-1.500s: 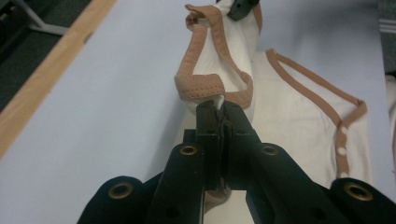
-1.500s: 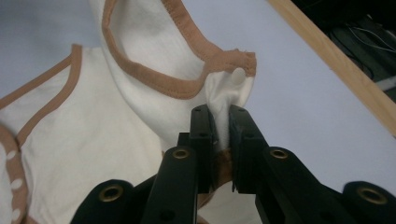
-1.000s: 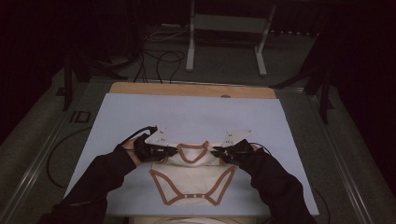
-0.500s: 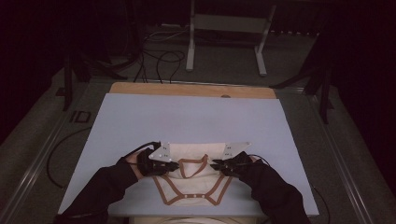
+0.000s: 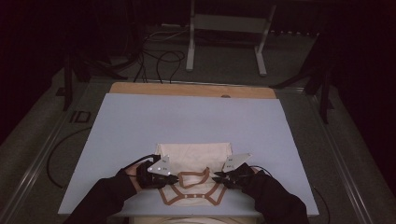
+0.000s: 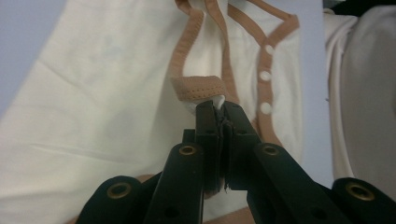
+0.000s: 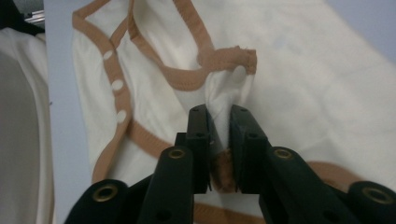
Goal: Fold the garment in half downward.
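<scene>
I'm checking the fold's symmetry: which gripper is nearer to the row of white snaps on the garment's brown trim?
Left, narrowly. The left gripper sits just up-left of the snaps; the right gripper sits slightly farther up-right. Both pinch the cream garment.

The folded cloth garment [image 5: 194, 161] was plain cream, edged all round with tan-brown binding [image 6: 201, 87] and dotted with small white snap buttons [image 7: 117, 85]. It lay on a pale lavender-blue table mat [image 5: 140, 126] over a light wooden tabletop [image 5: 187, 89]. Both grippers' jaws were matt black with brass-coloured rivets.
</scene>
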Action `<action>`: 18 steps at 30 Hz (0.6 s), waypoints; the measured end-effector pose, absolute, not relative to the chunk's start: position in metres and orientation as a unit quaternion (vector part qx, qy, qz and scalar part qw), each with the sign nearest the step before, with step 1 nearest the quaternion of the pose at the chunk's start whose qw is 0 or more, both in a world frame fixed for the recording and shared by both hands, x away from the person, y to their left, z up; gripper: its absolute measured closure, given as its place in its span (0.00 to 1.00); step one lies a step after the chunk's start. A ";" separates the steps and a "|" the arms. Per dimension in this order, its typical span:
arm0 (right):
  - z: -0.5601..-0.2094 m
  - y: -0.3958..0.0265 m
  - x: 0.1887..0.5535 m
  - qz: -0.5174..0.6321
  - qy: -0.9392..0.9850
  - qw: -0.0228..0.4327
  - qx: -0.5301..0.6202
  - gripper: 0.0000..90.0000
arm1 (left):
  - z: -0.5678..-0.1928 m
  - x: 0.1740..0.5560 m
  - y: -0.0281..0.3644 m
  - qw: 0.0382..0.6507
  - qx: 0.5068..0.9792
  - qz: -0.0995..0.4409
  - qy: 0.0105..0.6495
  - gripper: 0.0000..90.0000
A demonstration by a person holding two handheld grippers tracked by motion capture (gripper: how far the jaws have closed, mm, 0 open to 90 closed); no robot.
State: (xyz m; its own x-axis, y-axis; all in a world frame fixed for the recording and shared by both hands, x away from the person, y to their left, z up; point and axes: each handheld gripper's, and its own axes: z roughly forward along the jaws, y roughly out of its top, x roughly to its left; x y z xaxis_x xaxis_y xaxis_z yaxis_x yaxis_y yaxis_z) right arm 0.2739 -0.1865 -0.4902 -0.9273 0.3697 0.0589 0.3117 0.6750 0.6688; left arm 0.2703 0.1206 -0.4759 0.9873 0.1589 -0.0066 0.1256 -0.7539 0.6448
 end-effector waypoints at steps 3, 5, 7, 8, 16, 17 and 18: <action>-0.493 -0.189 0.270 0.365 0.914 0.039 0.172 0.78 | -0.481 0.266 0.123 0.342 0.937 0.013 0.074 0.95; -0.492 -0.188 0.269 0.364 0.914 0.028 0.177 0.78 | -0.482 0.265 0.124 0.342 0.937 0.010 0.074 0.95; -0.490 -0.186 0.265 0.365 0.915 0.031 0.171 0.76 | -0.484 0.261 0.125 0.339 0.938 0.009 0.069 0.94; -0.490 -0.186 0.264 0.364 0.916 0.038 0.163 0.76 | -0.484 0.260 0.125 0.340 0.938 0.005 0.065 0.94; -0.489 -0.187 0.252 0.353 0.923 0.032 0.149 0.76 | -0.488 0.250 0.128 0.334 0.941 -0.008 0.050 0.92; -0.490 -0.190 0.250 0.361 0.921 0.027 0.141 0.74 | -0.490 0.248 0.129 0.332 0.942 -0.019 0.048 0.92; -0.491 -0.191 0.250 0.365 0.922 0.025 0.127 0.72 | -0.492 0.246 0.130 0.333 0.942 -0.024 0.046 0.91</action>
State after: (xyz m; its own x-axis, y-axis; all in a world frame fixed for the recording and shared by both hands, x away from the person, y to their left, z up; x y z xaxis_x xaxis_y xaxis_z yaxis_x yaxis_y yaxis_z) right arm 0.2503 -0.1915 -0.4911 -0.9665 0.2524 0.0466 0.2159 0.7013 0.6794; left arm 0.2464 0.1297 -0.4917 0.9946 0.0710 -0.0763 0.1032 -0.7743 0.6243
